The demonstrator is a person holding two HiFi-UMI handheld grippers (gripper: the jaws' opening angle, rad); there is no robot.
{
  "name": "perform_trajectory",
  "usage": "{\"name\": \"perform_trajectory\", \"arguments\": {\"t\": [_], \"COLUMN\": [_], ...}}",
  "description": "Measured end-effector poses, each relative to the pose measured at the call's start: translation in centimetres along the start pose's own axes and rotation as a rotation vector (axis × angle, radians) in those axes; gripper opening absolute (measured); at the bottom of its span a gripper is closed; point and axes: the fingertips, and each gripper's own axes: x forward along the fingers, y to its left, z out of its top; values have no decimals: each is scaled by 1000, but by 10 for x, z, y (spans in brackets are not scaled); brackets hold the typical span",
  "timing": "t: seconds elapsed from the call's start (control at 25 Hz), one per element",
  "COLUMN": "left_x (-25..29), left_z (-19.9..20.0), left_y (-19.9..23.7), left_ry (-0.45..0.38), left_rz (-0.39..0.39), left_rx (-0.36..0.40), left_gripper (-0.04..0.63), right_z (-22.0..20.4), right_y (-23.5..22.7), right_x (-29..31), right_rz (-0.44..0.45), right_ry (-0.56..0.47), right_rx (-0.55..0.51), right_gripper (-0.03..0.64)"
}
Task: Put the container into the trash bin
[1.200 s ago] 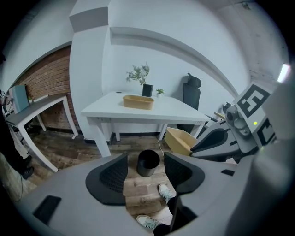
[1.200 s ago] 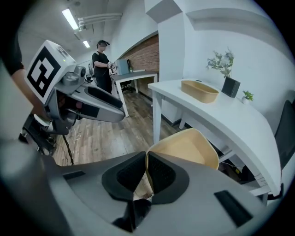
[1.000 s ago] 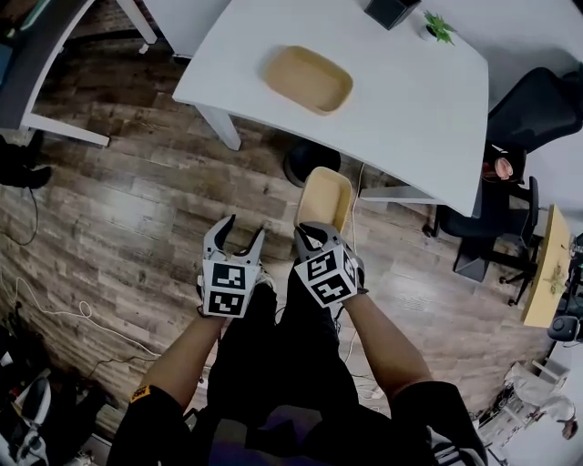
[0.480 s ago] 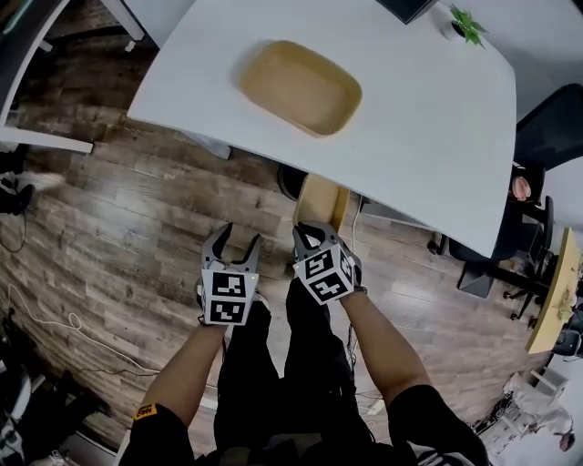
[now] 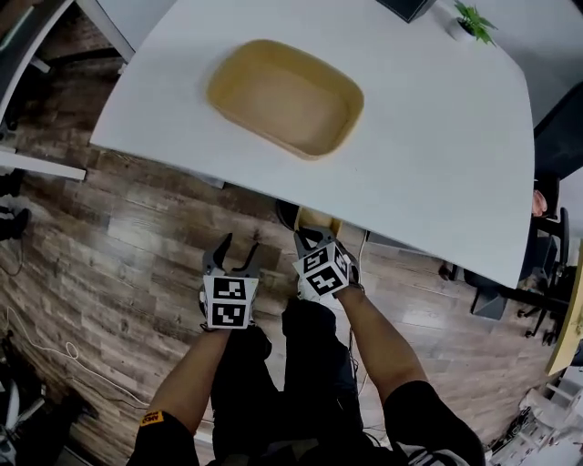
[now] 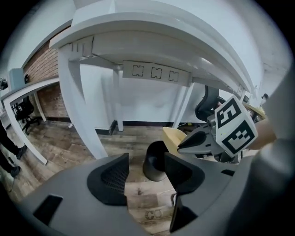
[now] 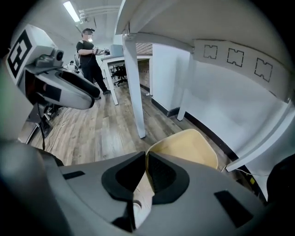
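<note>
**Container pinched low under table edge, bin just ahead: line up, then let go**

Step in hand, as I read it: carry to drop. The trash bin (image 6: 154, 161), black, round and open-topped, stands on the wood floor (image 5: 118, 246) under the table, dead centre in the left gripper view. The container (image 7: 189, 147), a tan oval tray, hangs at approx 2 o'clock of the bin in that view. It's near, but not over the mouth as far as I can tell. The right gripper (image 5: 311, 241) has its jaws pinched narrow on the tray's near rim, wall between the pads. The rest of the tray sticks out at 12 o'clock, half hidden by the table edge in the head view.

To do it well:
- Bring the tray over the mouth.
- Tip the long end down, since the tray looks abt as wide as the opening.
- Release only once the low end is inside.
- Go slow: a thin-rim pinch may let it swing.

The left gripper (image 5: 237, 253), at 9 o'clock of the right one, has its jaws wide apart w/ nothing between. It could steady the bin if needed.

Around:
- **White table** (image 5: 437, 127): fills 12 o'clock of the head view and its edge overhangs the bin. It's the main obstacle, so come in from the front, not from above.
- **Table leg** (image 6: 80, 106): at 10 o'clock of the bin, clear of the path.
- **Person** (image 7: 87, 48): far off at 10 o'clock in the right gripper view.
- **2nd tan container** (image 5: 284, 96): lies on the tabletop.
- **Cable** (image 5: 36, 350): on the floor at 8 o'clock, well apart.
- **Small plant** (image 5: 474, 20): at 1 o'clock on the tabletop.
</note>
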Motion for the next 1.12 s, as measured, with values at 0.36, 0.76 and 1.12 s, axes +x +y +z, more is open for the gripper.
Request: {"name": "perform_trajectory", "arguments": {"t": [0.36,0.76,1.12], "left_x": [40,46,-65], "left_z": [11,12,51], "left_y": [4,3,-9], "left_ry": [-5,31,43], "left_rz": [5,-18,-50], "left_rx": [25,30,-7], "left_gripper": [236,236,236], "right_z": [-19,-38,19], "right_y": [-35,-48,10], "right_x": [48,64,-74], "right_rz": [-15,-6,3], "right_ry": [7,74,15], "right_rx": [34,104,238], "right_gripper": [38,166,153]}}
